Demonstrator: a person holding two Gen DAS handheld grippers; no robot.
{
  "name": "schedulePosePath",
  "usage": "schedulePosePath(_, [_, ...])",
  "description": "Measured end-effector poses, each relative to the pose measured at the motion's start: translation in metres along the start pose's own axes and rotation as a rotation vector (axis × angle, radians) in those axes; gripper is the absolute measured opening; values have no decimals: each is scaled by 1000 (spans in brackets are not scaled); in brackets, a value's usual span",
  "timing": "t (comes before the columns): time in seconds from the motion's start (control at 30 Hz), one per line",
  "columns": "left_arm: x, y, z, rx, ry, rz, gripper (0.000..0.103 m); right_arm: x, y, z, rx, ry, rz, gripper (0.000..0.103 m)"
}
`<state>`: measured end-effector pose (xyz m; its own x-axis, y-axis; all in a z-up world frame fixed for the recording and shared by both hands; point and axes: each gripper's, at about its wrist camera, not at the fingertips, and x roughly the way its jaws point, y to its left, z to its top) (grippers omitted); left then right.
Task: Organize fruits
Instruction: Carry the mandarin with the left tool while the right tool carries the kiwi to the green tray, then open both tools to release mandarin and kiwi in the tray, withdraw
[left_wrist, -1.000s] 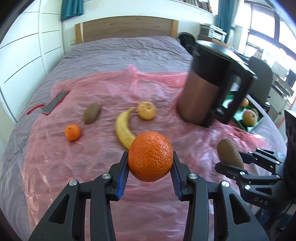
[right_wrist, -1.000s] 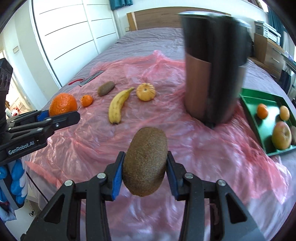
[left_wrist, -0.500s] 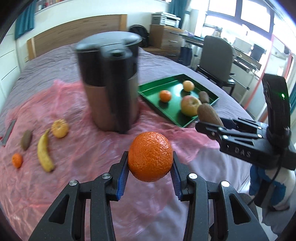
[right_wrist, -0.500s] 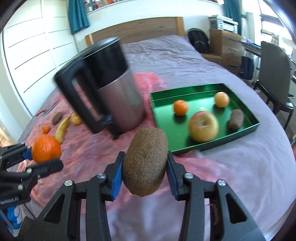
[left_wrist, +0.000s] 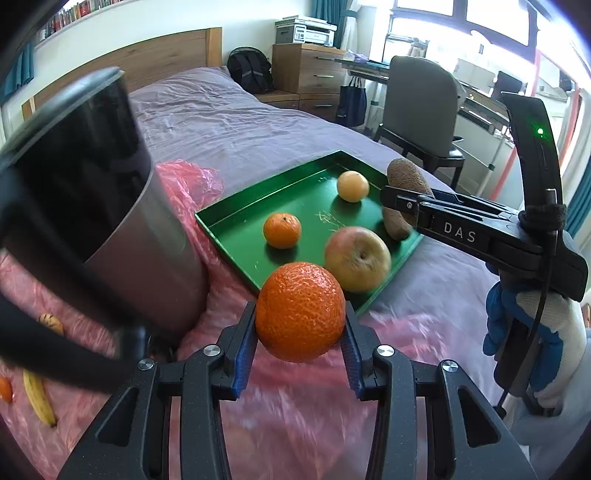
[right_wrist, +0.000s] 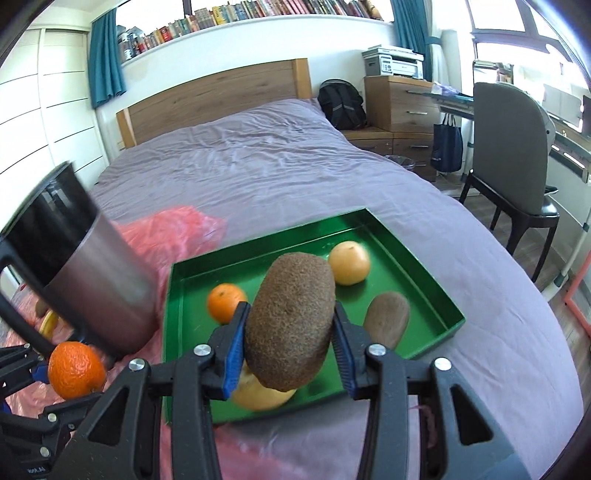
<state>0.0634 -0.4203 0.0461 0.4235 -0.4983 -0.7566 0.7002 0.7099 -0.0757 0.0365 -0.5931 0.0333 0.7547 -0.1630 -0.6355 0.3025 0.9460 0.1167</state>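
Above the green tray (right_wrist: 424, 280) on the bed, left gripper (left_wrist: 300, 349) jaws clamped on an orange (left_wrist: 300, 311), right gripper (right_wrist: 290, 345) jaws clamped on a kiwi (right_wrist: 290, 319).

Tray (right_wrist: 448, 315) on bed (right_wrist: 258, 166), w/ small orange (right_wrist: 225, 302), apple (left_wrist: 357, 258), kiwi (right_wrist: 386, 319) & pale citrus (right_wrist: 349, 262) in it; kettle (right_wrist: 92, 280) just left, banana (left_wrist: 37, 398) further left.

Steel kettle (right_wrist: 99, 288) on pink plastic sheet (left_wrist: 295, 417); backpack (right_wrist: 341, 103), printer (right_wrist: 393, 61), chair (right_wrist: 513, 147) beyond bed.
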Motion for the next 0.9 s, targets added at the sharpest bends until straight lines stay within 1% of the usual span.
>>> schedulePosePath(0.17, [42, 8, 11, -20, 8, 19, 37, 46, -20, 8, 21, -9, -17, 34])
schedulePosePath(0.27, [62, 12, 13, -29, 17, 30, 37, 75, -30, 8, 35, 9, -21, 34])
schedulePosePath(0.43, [95, 13, 15, -19, 30, 37, 37, 107, -37, 1, 45, 46, -6, 35])
schedulePosePath(0.6, [115, 9, 13, -5, 31, 48, 37, 114, -35, -1, 6, 19, -10, 35])
schedulePosePath(0.67, [117, 6, 12, 15, 7, 73, 37, 114, -34, -3, 2, 3, -10, 35])
schedulePosePath(0.77, [119, 5, 11, 15, -16, 92, 37, 114, -33, -3, -9, -2, 10, 35])
schedulePosePath(0.9, [119, 5, 9, 6, -31, 96, 37, 111, -36, -6, 2, -3, 32, 35])
